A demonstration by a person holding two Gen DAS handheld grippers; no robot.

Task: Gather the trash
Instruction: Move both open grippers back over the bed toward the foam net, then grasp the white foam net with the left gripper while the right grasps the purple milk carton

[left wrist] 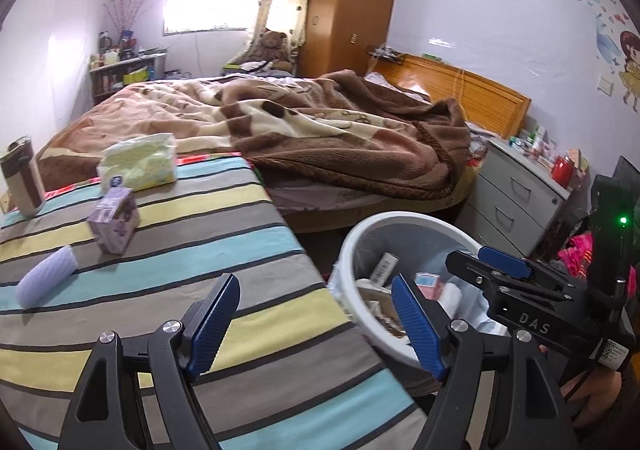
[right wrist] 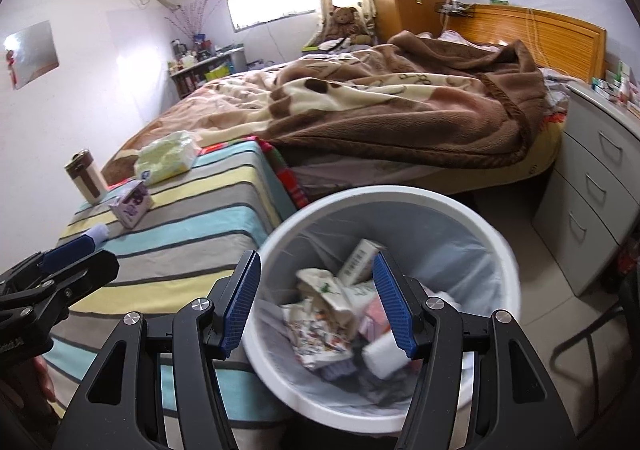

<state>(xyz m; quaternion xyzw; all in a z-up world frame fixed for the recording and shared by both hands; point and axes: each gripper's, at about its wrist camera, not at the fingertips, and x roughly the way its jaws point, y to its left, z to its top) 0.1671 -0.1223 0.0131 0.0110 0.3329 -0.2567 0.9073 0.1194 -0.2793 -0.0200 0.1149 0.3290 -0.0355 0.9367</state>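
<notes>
Bedroom | white bin [right wrist: 400, 197] holds crumpled wrappers | both claws spread, empty

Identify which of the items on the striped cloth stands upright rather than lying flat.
The brown-and-cream tumbler at the cloth's far left corner. It stands tall on its base; the purple carton, tissue pack and white ribbed roll all lie low.
</notes>
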